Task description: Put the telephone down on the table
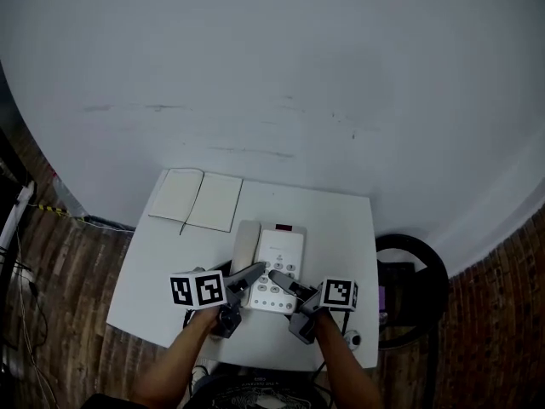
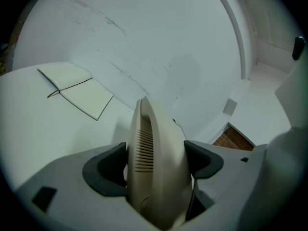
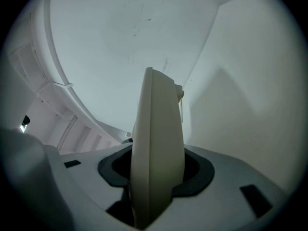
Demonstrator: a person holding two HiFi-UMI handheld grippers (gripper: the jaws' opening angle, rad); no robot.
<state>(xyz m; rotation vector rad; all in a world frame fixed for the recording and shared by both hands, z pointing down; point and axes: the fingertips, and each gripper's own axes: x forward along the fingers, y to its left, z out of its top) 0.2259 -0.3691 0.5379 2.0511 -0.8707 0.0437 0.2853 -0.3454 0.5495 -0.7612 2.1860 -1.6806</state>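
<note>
A cream desk telephone (image 1: 279, 254), handset in its cradle on its left side, is over the small white table (image 1: 341, 228); I cannot tell whether it rests on the top. My left gripper (image 1: 254, 273) is shut on the telephone's near left part, and the left gripper view shows the cream body (image 2: 159, 162) wedged between the dark pads (image 2: 108, 170). My right gripper (image 1: 285, 284) is shut on the near right part. In the right gripper view, the telephone's edge (image 3: 156, 148) stands upright between that gripper's pads (image 3: 197, 174).
An open white notebook (image 1: 197, 199) lies at the table's far left corner, also seen in the left gripper view (image 2: 77, 88). A black round stool (image 1: 410, 288) stands right of the table. Cables (image 1: 25, 271) run over the wooden floor at left. A pale wall lies beyond.
</note>
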